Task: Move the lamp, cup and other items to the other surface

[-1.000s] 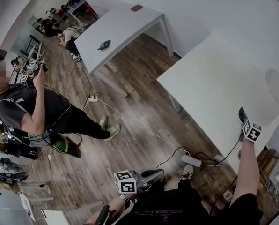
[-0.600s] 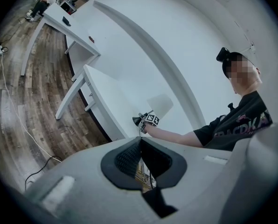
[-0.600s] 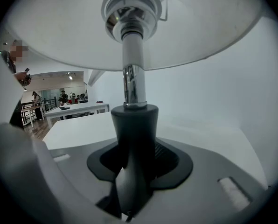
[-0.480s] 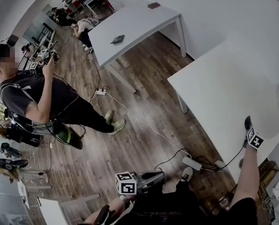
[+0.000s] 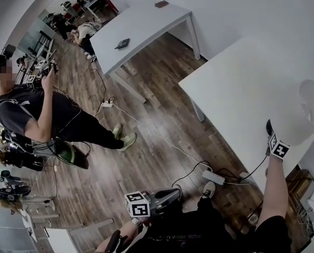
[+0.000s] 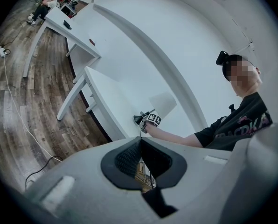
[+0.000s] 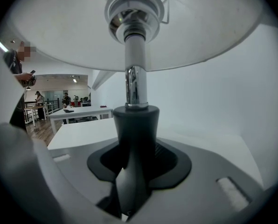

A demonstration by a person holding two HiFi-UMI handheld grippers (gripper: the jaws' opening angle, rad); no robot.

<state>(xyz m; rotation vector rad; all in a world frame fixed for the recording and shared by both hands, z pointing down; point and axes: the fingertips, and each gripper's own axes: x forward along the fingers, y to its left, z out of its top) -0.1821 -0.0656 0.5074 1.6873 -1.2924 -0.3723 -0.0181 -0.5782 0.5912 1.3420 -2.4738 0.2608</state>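
The lamp [image 5: 307, 112] stands near the right end of the near white table [image 5: 236, 88]; it has a white shade, a chrome rod and a dark neck [image 7: 135, 125]. My right gripper [image 5: 271, 133] reaches in under the shade. Its jaws have just been closing and now grip the dark neck, which fills the gap in my right gripper [image 7: 134, 167]. The left gripper view shows the lamp's shade [image 6: 163, 104] and the right gripper [image 6: 141, 119] from the side. My left gripper [image 5: 173, 195] hangs low over the floor, away from the table. In its own view the left gripper [image 6: 140, 146] has its tips together on nothing.
A second white table [image 5: 141, 30] stands farther off, with a small dark item [image 5: 121, 44] and a brown one [image 5: 161, 4] on it. A person [image 5: 36, 115] stands on the wood floor at left. A power strip [image 5: 214, 176] and cables lie below the near table's edge.
The head view has swung a little. My right gripper stays at the lamp's neck by the table's near edge. The left gripper has hardly moved.
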